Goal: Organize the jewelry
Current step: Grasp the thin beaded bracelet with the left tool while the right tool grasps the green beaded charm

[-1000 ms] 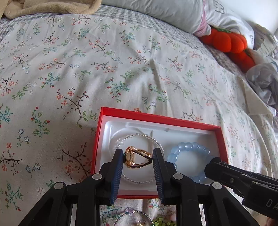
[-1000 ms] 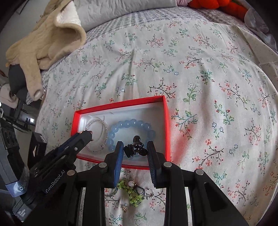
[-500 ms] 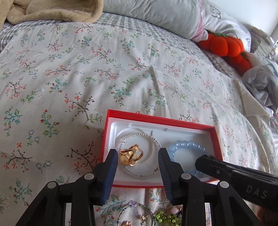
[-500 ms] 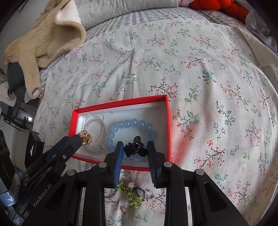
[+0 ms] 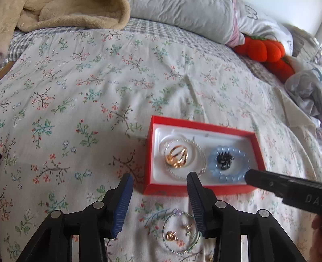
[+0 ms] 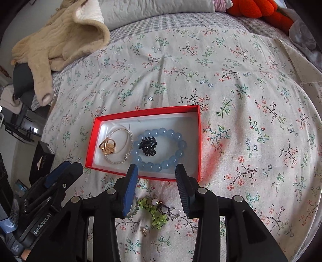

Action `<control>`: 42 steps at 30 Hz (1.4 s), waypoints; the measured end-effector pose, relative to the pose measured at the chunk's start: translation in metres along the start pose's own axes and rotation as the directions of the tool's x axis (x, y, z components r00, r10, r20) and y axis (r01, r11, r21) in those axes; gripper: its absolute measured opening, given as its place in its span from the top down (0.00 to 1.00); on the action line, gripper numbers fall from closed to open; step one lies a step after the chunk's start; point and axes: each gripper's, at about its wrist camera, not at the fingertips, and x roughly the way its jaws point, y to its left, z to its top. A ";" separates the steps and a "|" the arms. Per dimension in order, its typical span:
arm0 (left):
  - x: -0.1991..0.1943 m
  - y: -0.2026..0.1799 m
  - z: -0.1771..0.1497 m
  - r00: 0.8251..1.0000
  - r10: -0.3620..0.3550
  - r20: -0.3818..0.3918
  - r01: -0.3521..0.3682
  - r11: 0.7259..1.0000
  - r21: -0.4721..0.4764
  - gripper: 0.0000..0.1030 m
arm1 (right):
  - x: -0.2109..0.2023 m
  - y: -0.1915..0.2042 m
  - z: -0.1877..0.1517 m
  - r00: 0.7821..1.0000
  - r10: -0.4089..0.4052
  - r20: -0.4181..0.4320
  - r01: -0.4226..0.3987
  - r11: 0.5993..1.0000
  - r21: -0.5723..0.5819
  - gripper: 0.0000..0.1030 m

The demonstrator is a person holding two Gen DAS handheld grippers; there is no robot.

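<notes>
A red box (image 5: pixel 201 130) (image 6: pixel 147 112) with a white lining lies on the floral bedspread. In it a gold clip (image 5: pixel 177 158) (image 6: pixel 107 146) rests inside a thin silver bracelet (image 5: pixel 202 161) (image 6: pixel 131 137). Beside them a black claw clip (image 5: pixel 225 160) (image 6: pixel 148 146) sits inside a blue bead bracelet (image 5: pixel 229 178) (image 6: pixel 181 145). My left gripper (image 5: pixel 159 177) (image 6: pixel 64 171) hangs just before the box's near left corner, jaws opening, nothing between them. My right gripper (image 6: pixel 156 168) (image 5: pixel 281 185) hovers over the near rim, jaws opening and empty.
Loose jewelry lies in front of the box: a green bead bracelet (image 6: pixel 155 211), a thin hoop bracelet (image 5: pixel 181 233), small earrings (image 5: pixel 171 235). A beige fleece garment (image 6: pixel 60 36), pillows (image 5: pixel 181 16) and an orange plush pumpkin (image 5: pixel 259 49) lie at the far end. The bed's edge (image 6: pixel 40 112) drops at left.
The left gripper let go of the gold clip, which now lies in the silver bracelet, and drew back. The right gripper opened and released the black clip inside the blue bracelet.
</notes>
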 end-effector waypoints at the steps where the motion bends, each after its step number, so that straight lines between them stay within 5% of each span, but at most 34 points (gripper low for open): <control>1: 0.000 0.001 -0.003 1.000 0.003 -0.006 -0.003 1.000 0.003 0.50 | -0.002 0.000 -0.002 1.000 0.007 -0.002 -0.007 1.000 -0.003 0.59; 12: -0.003 0.015 -0.032 0.996 0.040 -0.079 -0.041 0.999 -0.004 0.16 | -0.019 -0.006 -0.028 1.000 0.005 0.008 -0.005 1.000 0.012 0.46; 25: 0.009 0.016 -0.058 0.984 0.091 -0.152 -0.086 0.996 0.038 0.16 | -0.009 -0.019 -0.053 0.997 -0.063 -0.051 0.064 0.998 0.015 0.42; 32: 0.015 0.026 -0.063 0.979 0.038 -0.201 -0.049 0.998 -0.050 0.16 | -0.003 -0.026 -0.058 0.993 -0.083 -0.086 0.086 0.996 0.035 0.42; 35: 0.018 0.023 -0.063 0.978 0.002 -0.211 -0.017 0.997 -0.071 0.22 | -0.003 -0.026 -0.058 0.993 -0.081 -0.088 0.084 0.996 0.040 0.42; 42: 0.036 0.011 -0.062 0.969 -0.035 -0.244 0.016 0.997 -0.081 0.66 | 0.000 -0.024 -0.058 0.992 -0.080 -0.096 0.084 0.996 0.038 0.41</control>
